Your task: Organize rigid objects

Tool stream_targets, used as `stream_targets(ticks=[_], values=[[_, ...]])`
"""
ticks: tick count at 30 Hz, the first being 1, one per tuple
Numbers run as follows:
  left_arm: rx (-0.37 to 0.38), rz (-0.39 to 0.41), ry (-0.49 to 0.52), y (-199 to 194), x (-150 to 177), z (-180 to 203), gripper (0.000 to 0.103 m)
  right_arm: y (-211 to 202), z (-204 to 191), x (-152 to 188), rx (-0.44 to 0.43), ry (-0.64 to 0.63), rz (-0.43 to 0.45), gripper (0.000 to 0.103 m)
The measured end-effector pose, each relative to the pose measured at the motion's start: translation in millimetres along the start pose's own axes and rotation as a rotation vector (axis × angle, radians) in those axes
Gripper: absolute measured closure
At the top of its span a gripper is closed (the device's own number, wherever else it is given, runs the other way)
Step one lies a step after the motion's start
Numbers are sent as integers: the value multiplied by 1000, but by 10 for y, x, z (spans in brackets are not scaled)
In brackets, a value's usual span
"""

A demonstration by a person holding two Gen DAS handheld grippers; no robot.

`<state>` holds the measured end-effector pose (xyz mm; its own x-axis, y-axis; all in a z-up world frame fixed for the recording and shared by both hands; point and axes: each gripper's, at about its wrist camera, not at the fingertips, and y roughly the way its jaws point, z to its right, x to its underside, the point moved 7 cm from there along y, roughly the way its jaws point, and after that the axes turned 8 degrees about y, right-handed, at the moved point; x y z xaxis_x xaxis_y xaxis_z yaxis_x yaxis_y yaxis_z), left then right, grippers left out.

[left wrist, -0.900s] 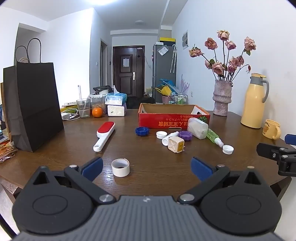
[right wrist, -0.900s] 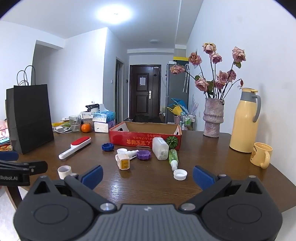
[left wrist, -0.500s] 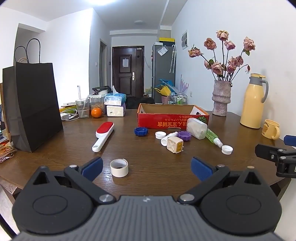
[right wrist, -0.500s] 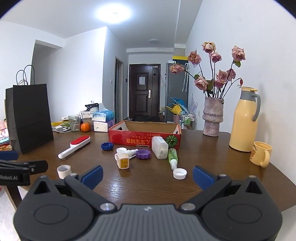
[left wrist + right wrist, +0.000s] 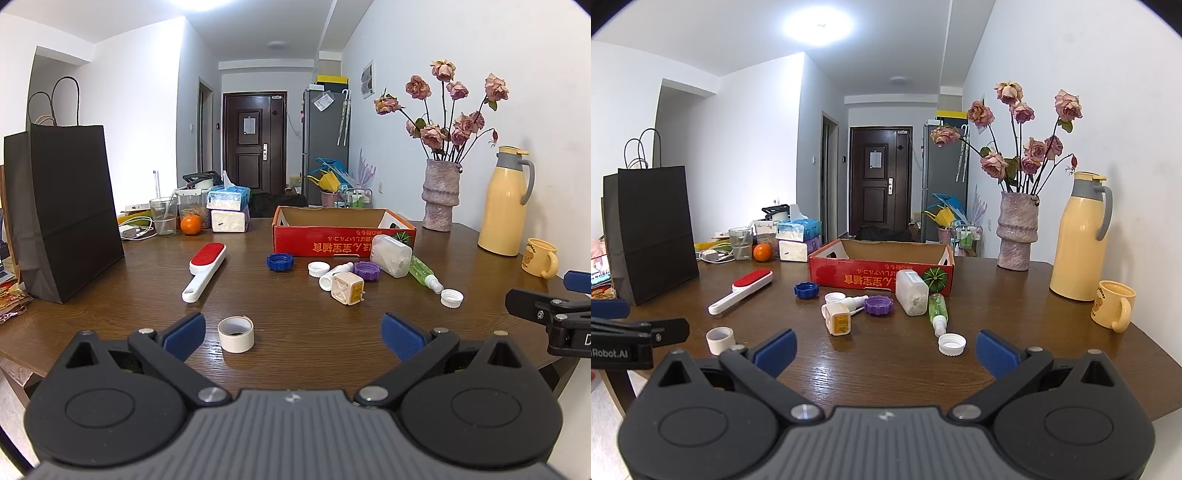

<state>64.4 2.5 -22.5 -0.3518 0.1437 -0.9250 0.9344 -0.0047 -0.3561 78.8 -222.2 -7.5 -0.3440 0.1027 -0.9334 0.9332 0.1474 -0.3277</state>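
I hold both the left gripper [image 5: 291, 334] and right gripper [image 5: 884, 350] wide open and empty, since the caps [image 5: 279, 261] and bottles [image 5: 937, 309] lie loose before the red box [image 5: 343, 232], not yet sorted.

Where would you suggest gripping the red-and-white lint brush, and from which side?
Grip the lint brush on its narrow white handle, coming from above with the jaws across its width. It lies flat on the table, handle end nearest the left gripper, and its red head looks wider.
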Motion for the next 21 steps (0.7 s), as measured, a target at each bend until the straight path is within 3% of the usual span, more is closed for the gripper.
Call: stream_targets(ticks=[21], values=[[5,7,5,-30,-29,136,0,10,-8,4,0,1,0,0]])
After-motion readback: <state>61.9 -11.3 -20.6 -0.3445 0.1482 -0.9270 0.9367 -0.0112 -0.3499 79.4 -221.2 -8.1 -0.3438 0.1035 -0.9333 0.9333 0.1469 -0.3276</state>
